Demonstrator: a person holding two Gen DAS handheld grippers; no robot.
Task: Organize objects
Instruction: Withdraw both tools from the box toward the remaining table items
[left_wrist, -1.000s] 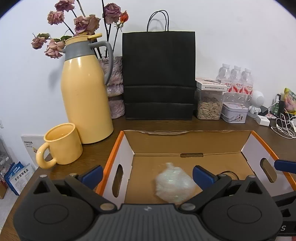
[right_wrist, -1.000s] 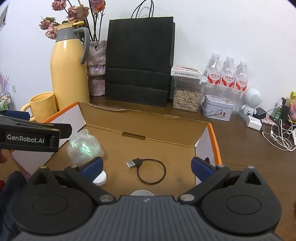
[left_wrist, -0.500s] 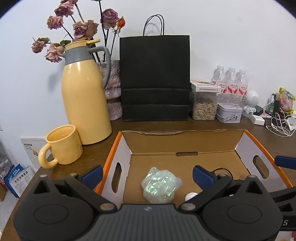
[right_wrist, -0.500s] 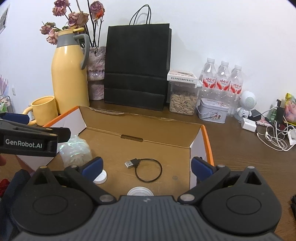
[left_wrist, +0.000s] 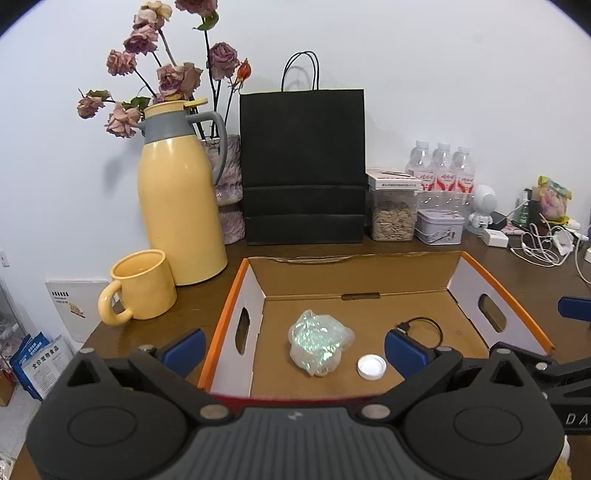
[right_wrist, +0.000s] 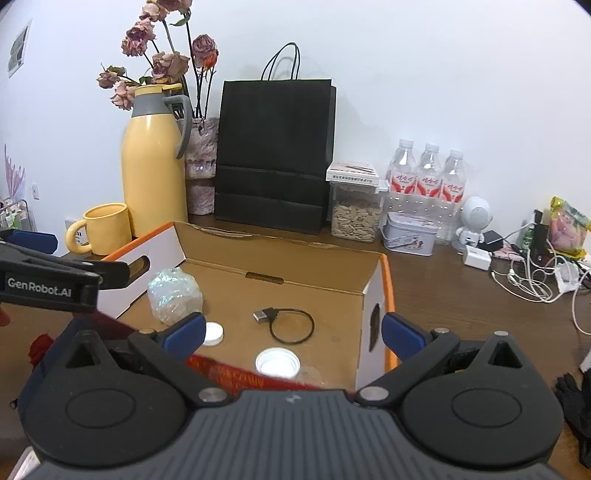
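Observation:
An open cardboard box (left_wrist: 369, 275) with orange rims sits on the wooden table; it also shows in the right wrist view (right_wrist: 280, 258). Inside lie a crumpled iridescent plastic wad (left_wrist: 317, 341) (right_wrist: 174, 290), a small white cap (left_wrist: 371, 367) (right_wrist: 212, 333), a black USB cable loop (left_wrist: 423, 326) (right_wrist: 288, 325) and a larger white lid (right_wrist: 277, 363). My left gripper (left_wrist: 293, 347) is open and empty, above the box's near edge. My right gripper (right_wrist: 293, 332) is open and empty, to the right of the left one.
A yellow thermos (left_wrist: 177, 210), a yellow mug (left_wrist: 142, 286) and a vase of dried roses stand left of the box. A black paper bag (left_wrist: 303, 166), a seed jar (left_wrist: 393, 214), a tin, water bottles (right_wrist: 428, 177) and tangled cables (right_wrist: 535, 277) line the back and right.
Both grippers have pulled back and up from the box. The plastic wad, falling and blurred a second ago, now lies still on the box floor.

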